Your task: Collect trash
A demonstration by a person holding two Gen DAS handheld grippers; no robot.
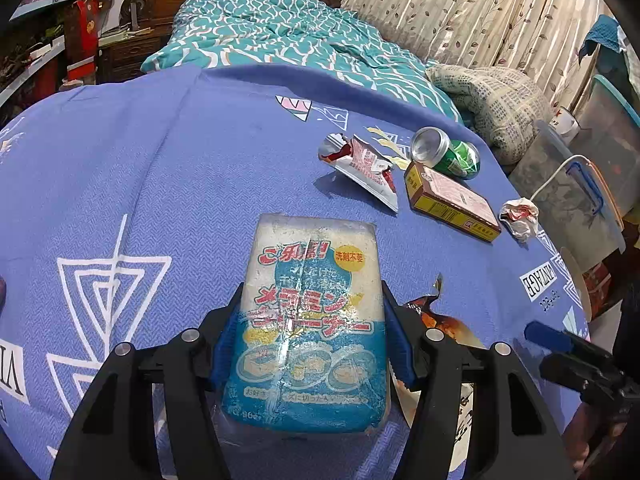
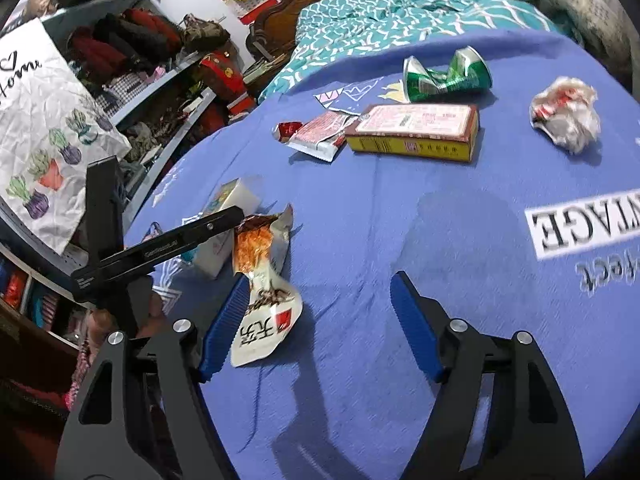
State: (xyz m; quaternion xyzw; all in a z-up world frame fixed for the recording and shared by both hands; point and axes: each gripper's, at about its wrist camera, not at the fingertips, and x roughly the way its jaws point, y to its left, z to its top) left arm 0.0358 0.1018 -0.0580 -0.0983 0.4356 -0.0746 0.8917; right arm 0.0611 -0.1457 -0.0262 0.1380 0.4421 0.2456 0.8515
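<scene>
i am holding the sponge pack (image 1: 310, 328) clamped between left gripper (image 1: 310, 344) pads; crushed green can (image 1: 446, 153) lying beyond on blue cloth (image 1: 160, 168).

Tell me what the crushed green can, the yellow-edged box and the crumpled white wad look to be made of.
Crushed green can: thin metal, likely aluminium; shiny silver end, glossy green paint, sharp dents.
Yellow-edged box: printed cardboard, matte; crisp folded edges, flat panels.
Crumpled white wad: paper or thin plastic wrapper with red print; tight creases, slight sheen. I cannot tell which.
</scene>
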